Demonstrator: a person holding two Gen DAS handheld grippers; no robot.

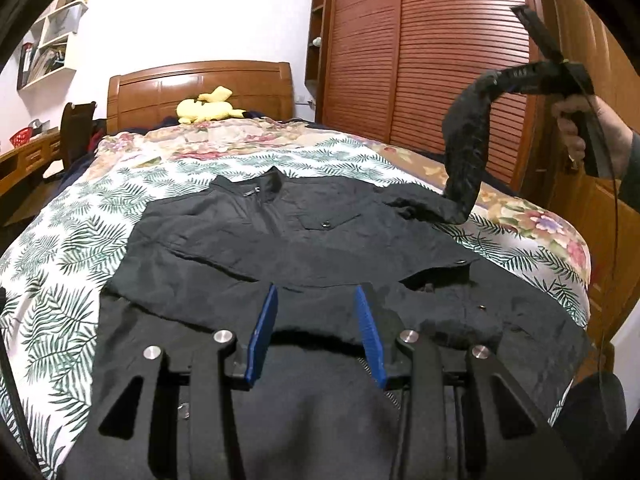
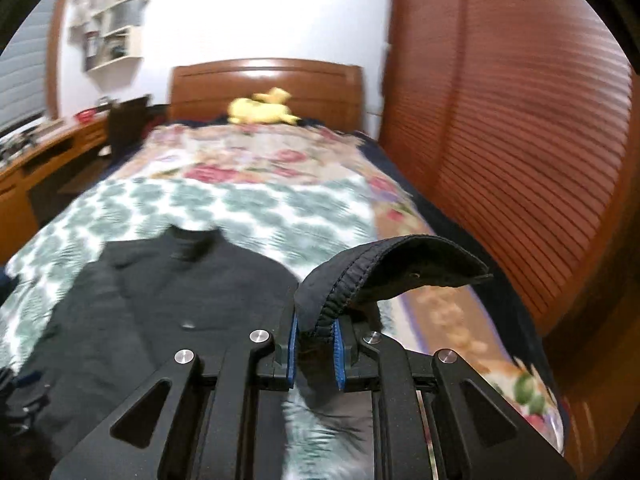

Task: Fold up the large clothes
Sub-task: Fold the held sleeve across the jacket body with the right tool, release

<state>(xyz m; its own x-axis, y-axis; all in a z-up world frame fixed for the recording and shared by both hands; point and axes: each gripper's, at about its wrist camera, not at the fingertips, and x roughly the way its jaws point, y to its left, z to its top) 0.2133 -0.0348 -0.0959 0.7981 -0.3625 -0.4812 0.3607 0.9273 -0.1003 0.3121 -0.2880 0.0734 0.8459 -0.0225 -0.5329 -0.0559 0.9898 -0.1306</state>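
- A black jacket (image 1: 304,240) is spread flat on the bed (image 1: 80,280), front side up, with its collar toward the headboard (image 1: 200,88).
- The bed is covered with a leaf-print sheet and a flowered quilt (image 2: 256,156).
- One sleeve (image 1: 466,148) is lifted up off the bed, out to the jacket's right side.
- The sleeve's cuff (image 2: 384,268) is pinched tight between the blue pads of the right gripper (image 2: 316,344), which is held by a hand (image 1: 588,128).
- The left gripper (image 1: 316,320) is seen low over the jacket's bottom part. Its blue pads are set partly apart, and no cloth is seen pinched between them.
- A yellow plush toy (image 1: 208,108) is seen lying by the headboard.
- Wall shelves (image 1: 48,48) are filled with books and small things, too small to be told apart.
- A red basket (image 1: 22,136) is seen on the desk; what is in it cannot be told.
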